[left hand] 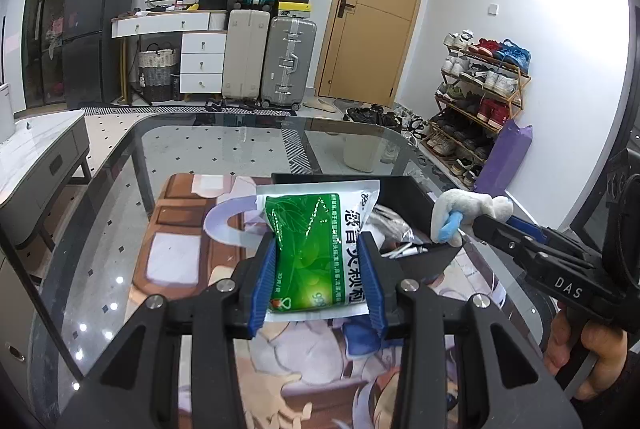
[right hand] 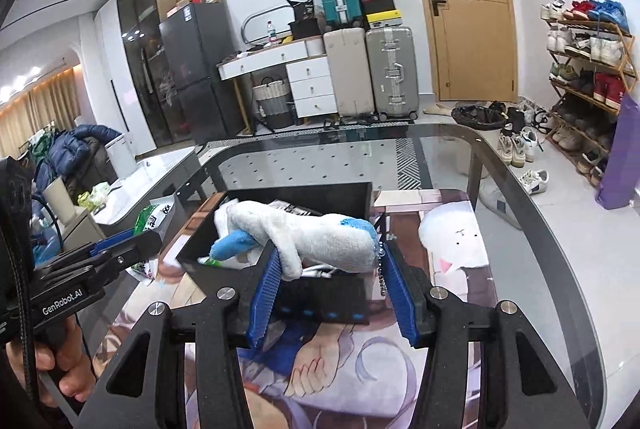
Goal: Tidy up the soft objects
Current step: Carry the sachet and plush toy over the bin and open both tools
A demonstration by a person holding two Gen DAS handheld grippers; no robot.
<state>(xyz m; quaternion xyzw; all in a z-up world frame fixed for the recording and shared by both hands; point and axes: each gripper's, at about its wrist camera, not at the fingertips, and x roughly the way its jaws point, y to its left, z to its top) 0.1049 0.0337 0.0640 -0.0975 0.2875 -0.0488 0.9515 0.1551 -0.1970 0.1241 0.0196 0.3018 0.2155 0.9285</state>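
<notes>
In the lower middle of the left wrist view, the left gripper (left hand: 316, 277) is clenched on a green and white pouch (left hand: 316, 249), held above the illustrated mat (left hand: 180, 253) on the glass tabletop (left hand: 208, 145). In the right wrist view, the right gripper (right hand: 332, 289) grasps a white and blue plush toy (right hand: 312, 237) at centre frame, over the black box (right hand: 308, 301).

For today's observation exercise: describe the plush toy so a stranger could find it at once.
Start at the glass table and find the open black box on its printed mat. Just above the box hangs a fluffy white plush toy with blue tips, pinched in the right gripper. Unlike the glossy green packet, it is furry.
</notes>
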